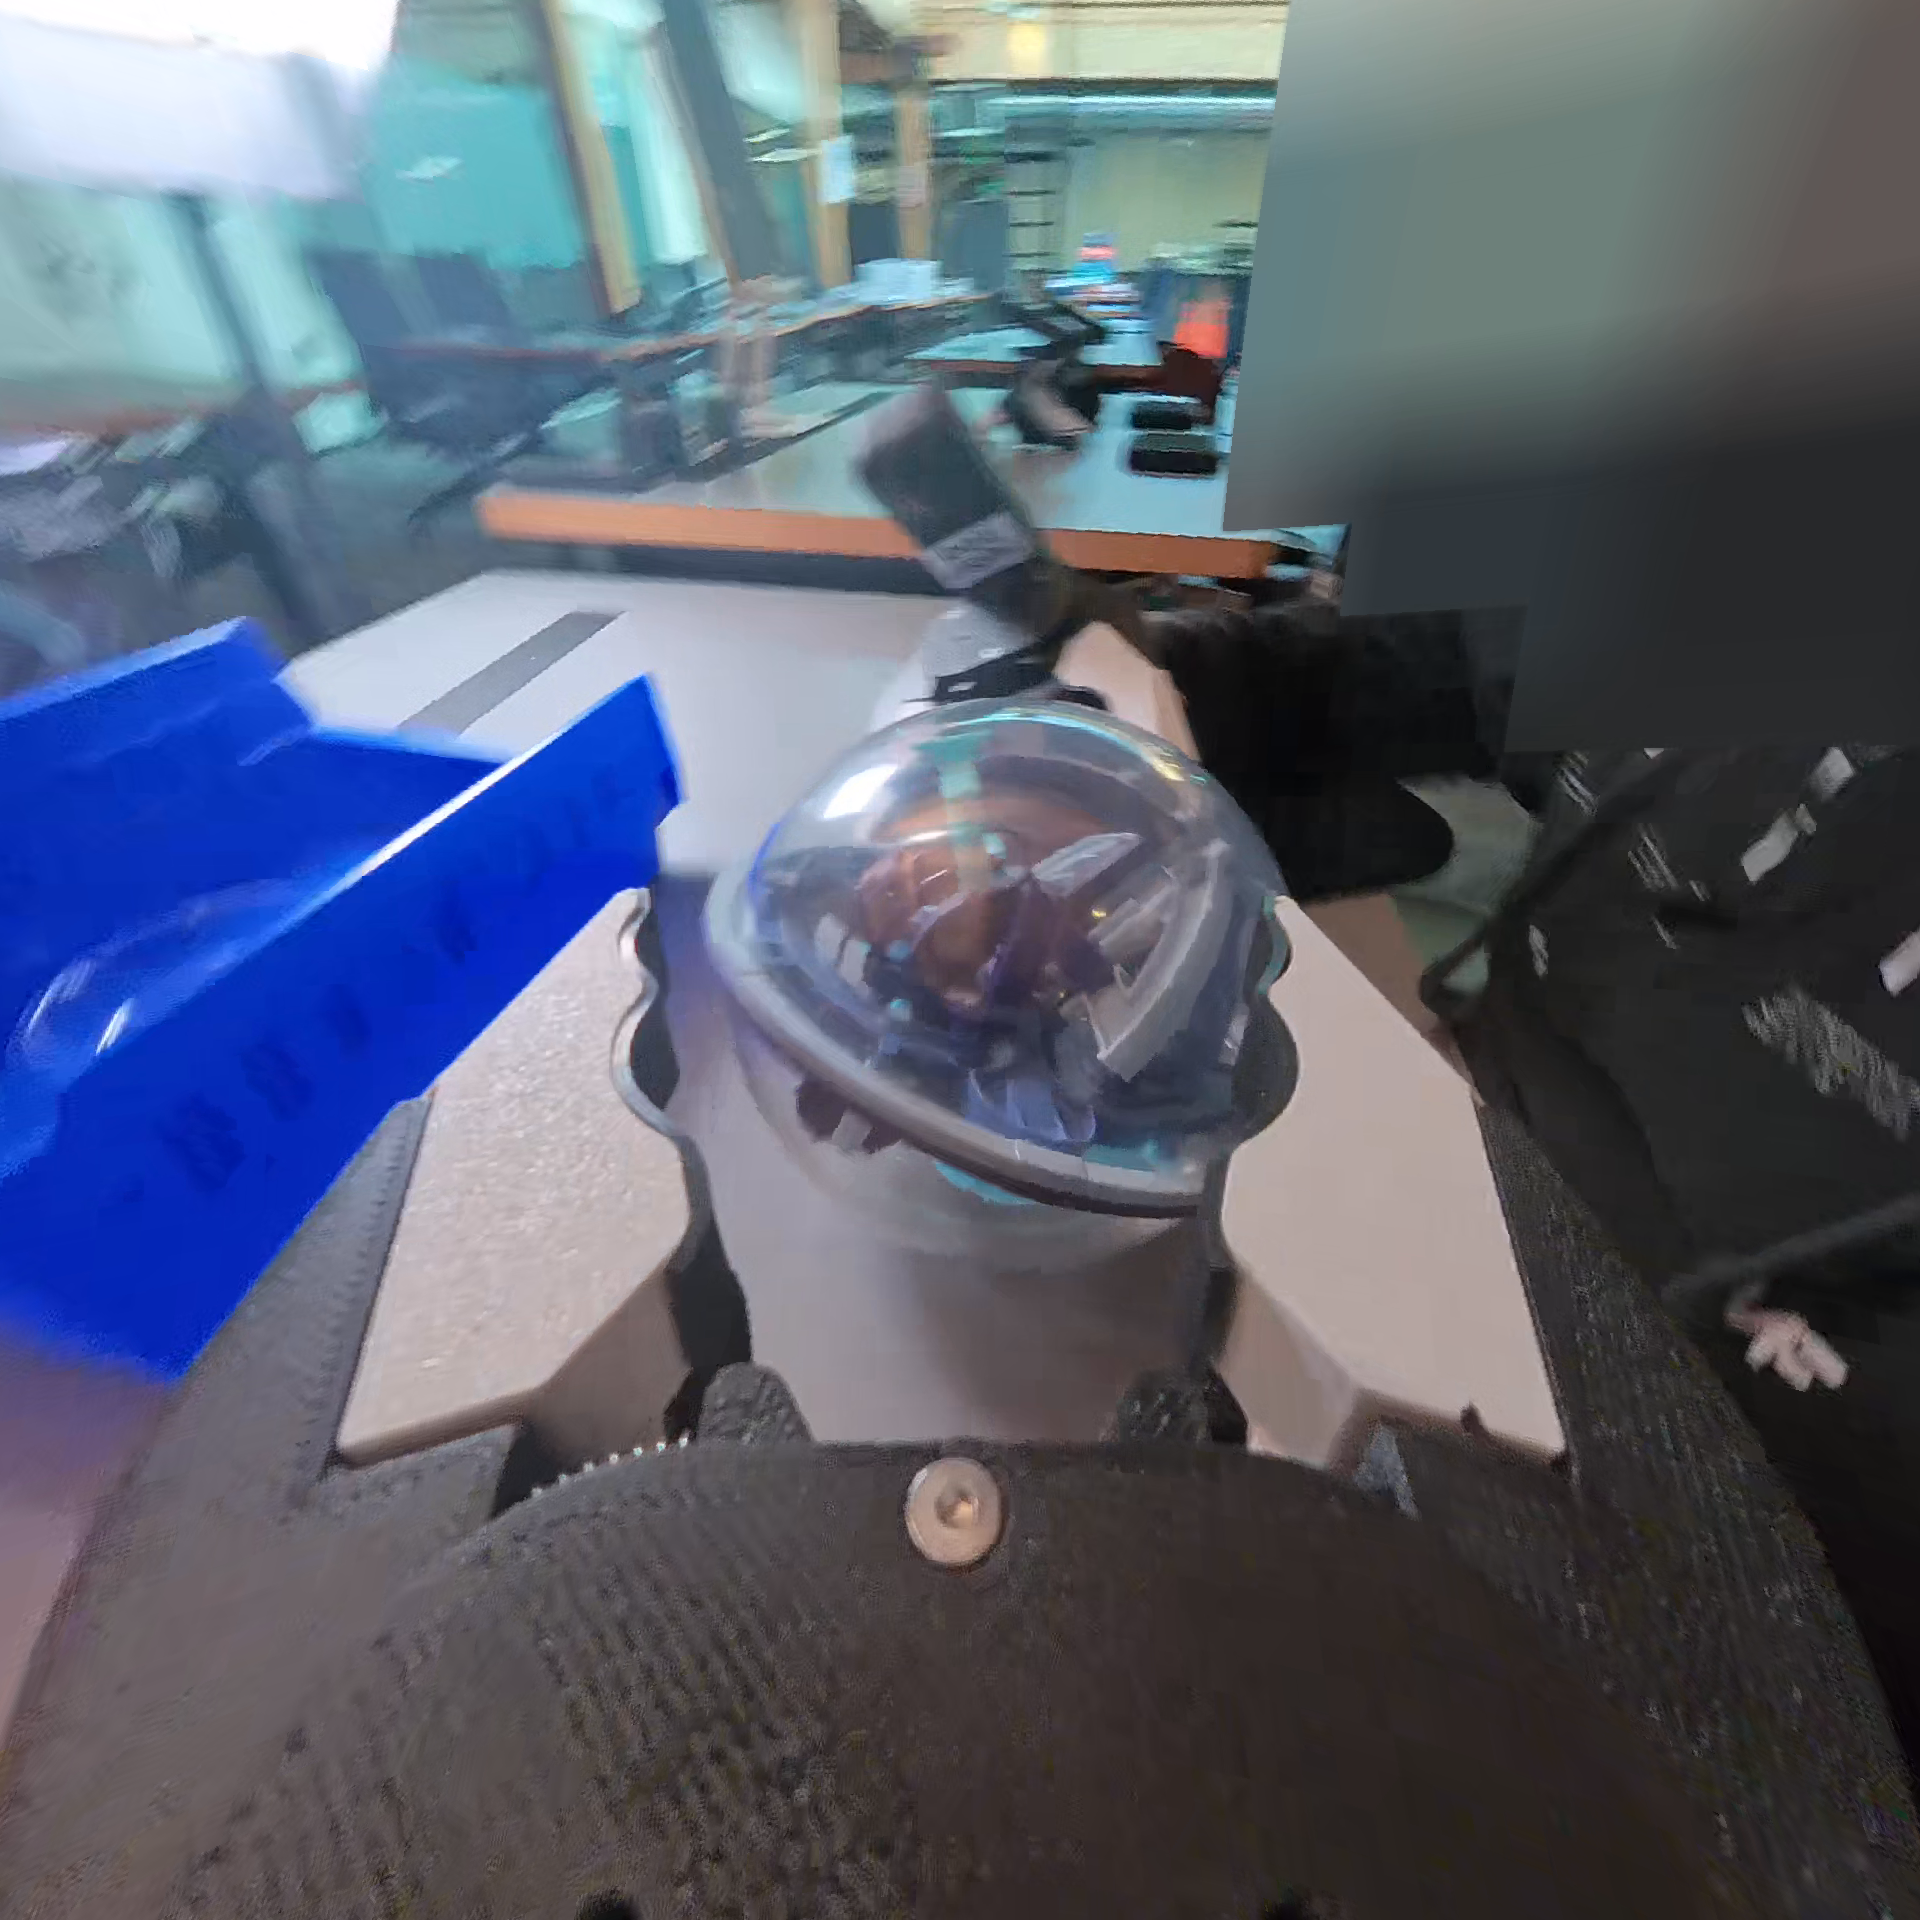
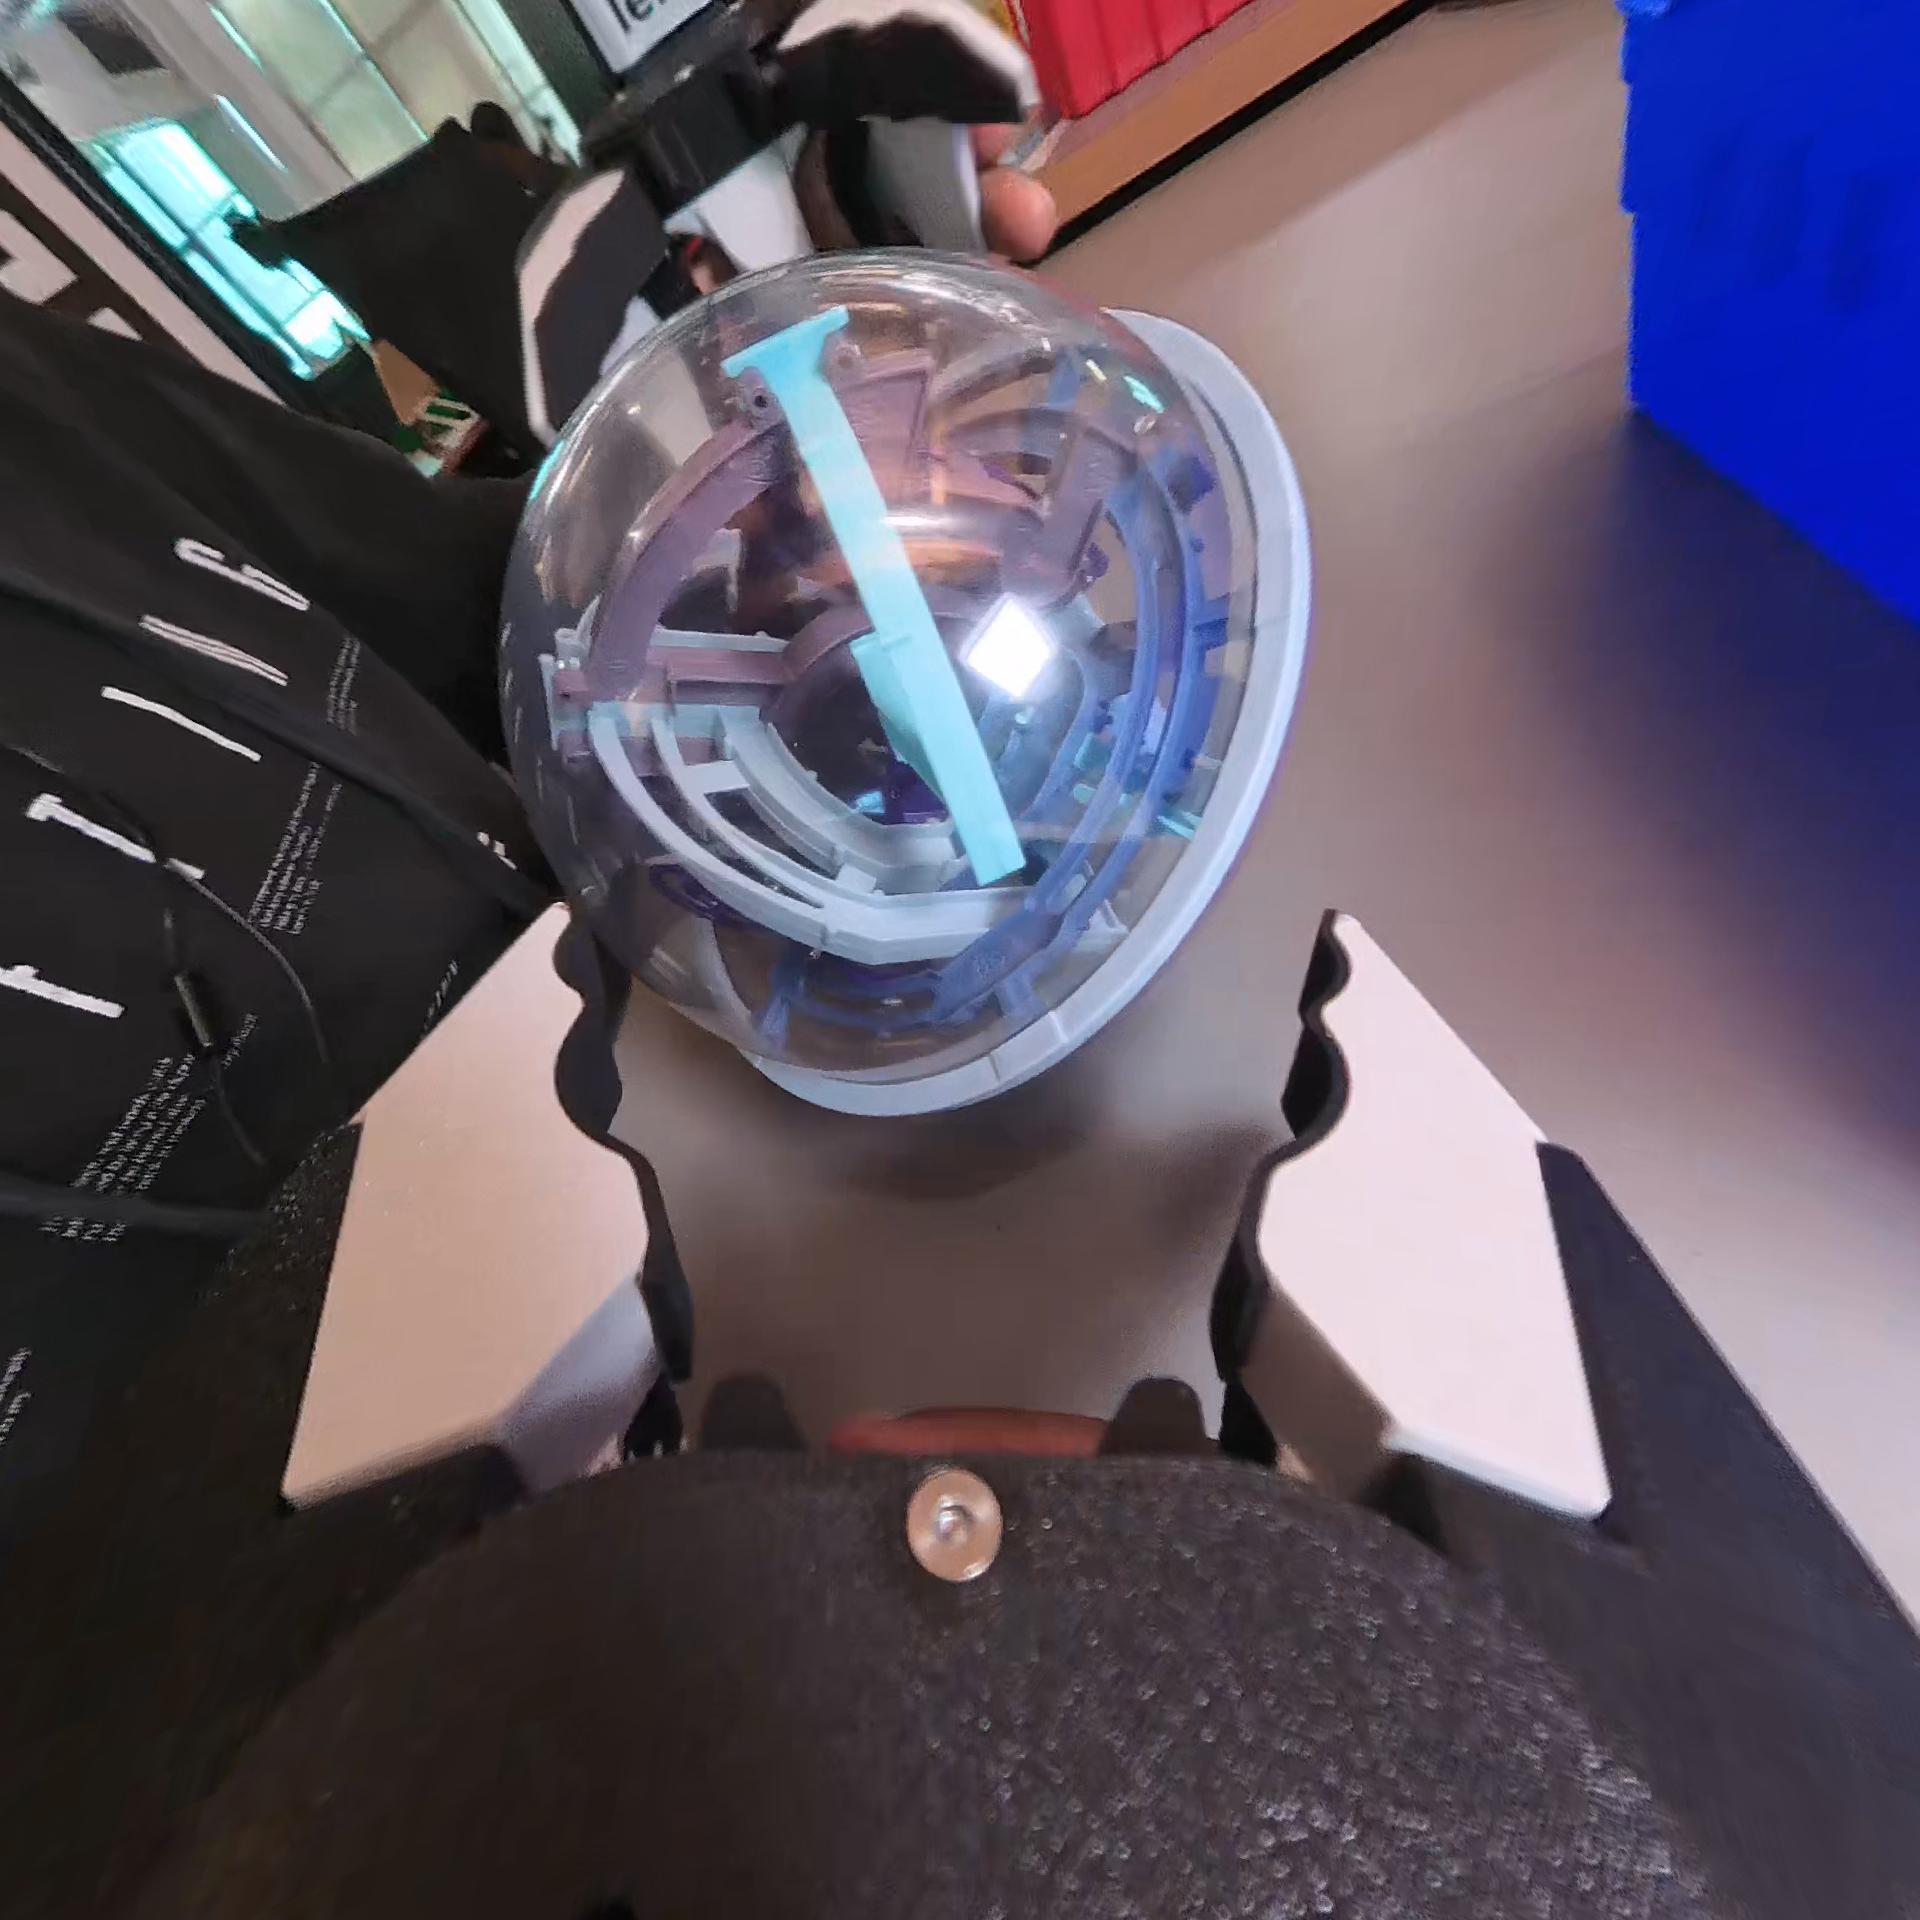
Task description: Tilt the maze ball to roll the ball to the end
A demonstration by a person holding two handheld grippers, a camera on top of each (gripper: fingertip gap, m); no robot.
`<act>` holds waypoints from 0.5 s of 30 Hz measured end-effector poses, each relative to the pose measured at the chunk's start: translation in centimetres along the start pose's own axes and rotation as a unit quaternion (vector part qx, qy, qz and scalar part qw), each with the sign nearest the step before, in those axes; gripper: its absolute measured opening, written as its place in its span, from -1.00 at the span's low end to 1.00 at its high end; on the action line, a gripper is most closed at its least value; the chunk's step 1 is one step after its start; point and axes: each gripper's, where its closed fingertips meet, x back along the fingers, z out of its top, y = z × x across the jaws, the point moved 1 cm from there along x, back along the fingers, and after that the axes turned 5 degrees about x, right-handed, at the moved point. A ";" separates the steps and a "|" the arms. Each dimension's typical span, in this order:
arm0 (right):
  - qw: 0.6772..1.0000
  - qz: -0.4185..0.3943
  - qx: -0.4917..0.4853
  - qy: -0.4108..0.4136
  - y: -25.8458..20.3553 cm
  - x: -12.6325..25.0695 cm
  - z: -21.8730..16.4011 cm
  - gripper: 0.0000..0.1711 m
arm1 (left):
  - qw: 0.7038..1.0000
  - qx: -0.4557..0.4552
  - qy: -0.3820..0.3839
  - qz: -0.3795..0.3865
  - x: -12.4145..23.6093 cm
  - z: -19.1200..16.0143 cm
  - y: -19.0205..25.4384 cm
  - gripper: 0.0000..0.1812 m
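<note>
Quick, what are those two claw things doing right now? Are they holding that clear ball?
Left gripper: shut on the maze ball, fingers on both its sides.
Right gripper: open, only its left finger near the ball's edge; contact cannot be told.

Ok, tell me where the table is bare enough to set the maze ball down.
Bare tabletop runs between the maze ball and the blue bin. In the left wrist view, another bare strip lies beyond the bin. Crowded: the black printed fabric presses in on the ball's other side.
</note>
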 end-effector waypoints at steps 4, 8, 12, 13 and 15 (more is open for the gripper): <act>0.999 -0.004 0.034 -0.016 -0.4 -0.6 -0.8 0.48 | 0.978 0.190 -0.074 0.041 0.0 -3.4 0.4 0.41; 0.995 -0.030 0.097 -0.025 -0.6 -1.8 -0.9 0.44 | 0.966 0.240 -0.096 0.033 -2.1 -6.5 1.0 0.47; 0.977 -0.101 0.186 -0.026 0.1 -2.0 -0.8 0.46 | 0.985 0.137 -0.106 0.021 -2.6 -6.7 0.2 0.51; 0.972 -0.117 0.203 -0.026 0.2 -2.0 -0.7 0.47 | 0.987 0.115 -0.114 0.017 -2.6 -6.8 0.0 0.51; 0.959 -0.149 0.239 -0.026 0.8 -1.9 -0.6 0.47 | 0.989 0.065 -0.135 0.010 -2.7 -6.8 -0.6 0.51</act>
